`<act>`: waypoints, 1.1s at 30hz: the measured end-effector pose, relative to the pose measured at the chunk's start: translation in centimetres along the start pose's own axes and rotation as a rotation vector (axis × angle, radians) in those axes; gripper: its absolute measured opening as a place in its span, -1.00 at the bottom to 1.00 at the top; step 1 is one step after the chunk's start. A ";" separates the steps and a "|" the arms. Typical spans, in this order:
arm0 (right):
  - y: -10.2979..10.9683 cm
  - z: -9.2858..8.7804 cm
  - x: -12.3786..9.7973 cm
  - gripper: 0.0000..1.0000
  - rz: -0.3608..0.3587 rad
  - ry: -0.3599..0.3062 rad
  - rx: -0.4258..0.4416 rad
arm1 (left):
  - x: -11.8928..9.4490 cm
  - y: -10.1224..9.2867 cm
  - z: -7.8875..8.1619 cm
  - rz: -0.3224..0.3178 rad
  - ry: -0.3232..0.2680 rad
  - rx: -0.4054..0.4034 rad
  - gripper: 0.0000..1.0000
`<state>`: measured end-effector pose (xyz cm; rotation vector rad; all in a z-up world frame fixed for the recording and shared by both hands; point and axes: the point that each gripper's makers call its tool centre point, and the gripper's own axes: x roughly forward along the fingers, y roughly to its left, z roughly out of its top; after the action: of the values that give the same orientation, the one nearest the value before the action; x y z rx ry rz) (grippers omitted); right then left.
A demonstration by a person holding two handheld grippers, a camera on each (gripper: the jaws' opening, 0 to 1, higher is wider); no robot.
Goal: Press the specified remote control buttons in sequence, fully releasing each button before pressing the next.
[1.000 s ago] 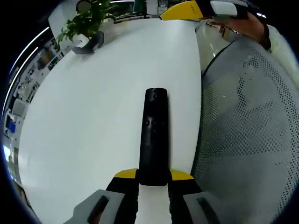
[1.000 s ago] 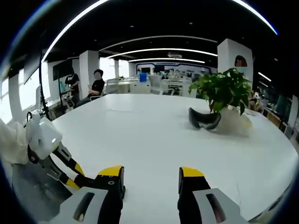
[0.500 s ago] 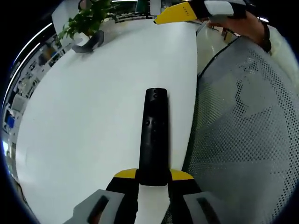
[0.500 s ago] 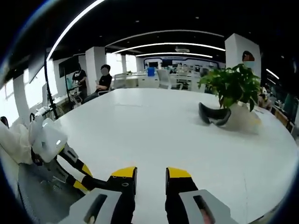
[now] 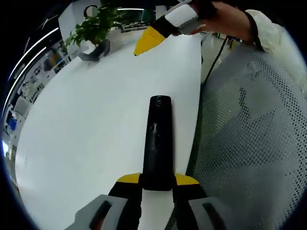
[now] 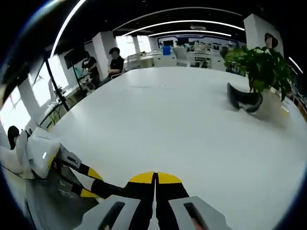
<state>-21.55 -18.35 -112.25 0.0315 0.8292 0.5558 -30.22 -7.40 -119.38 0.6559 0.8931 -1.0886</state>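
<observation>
Holding the remote [image 5: 159, 139] clamped in the left gripper [image 5: 157, 181], above the white surface [image 5: 86, 120].
Beyond, the right gripper [image 6: 155, 178] has closed empty and dipped nearer, probably readying a button press.

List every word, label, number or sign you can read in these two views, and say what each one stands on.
No text can be read in either view.
Remote control, held in the left gripper: its button marks are too small to read.
Round sign on the far pillar in the right gripper view: blurred, unreadable.
Blue panels along the far wall: too small to read.
</observation>
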 end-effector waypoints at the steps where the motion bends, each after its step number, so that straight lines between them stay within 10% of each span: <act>1: 0.0 -0.3 0.2 -1.00 0.007 0.022 0.024 | 0.0 0.0 0.0 0.002 -0.010 0.003 -0.53; 9: 0.3 -3.6 0.5 -1.00 0.059 0.152 0.213 | 0.0 0.0 0.1 0.011 -0.069 -0.003 -0.53; 33: 1.1 -7.1 2.0 -1.00 0.078 0.340 0.182 | 0.2 -0.1 0.5 0.016 -0.200 -0.041 -0.51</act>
<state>-26.00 -17.76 -118.21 0.1394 1.2130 0.5655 -30.14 -7.94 -119.30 0.5093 0.7350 -1.0980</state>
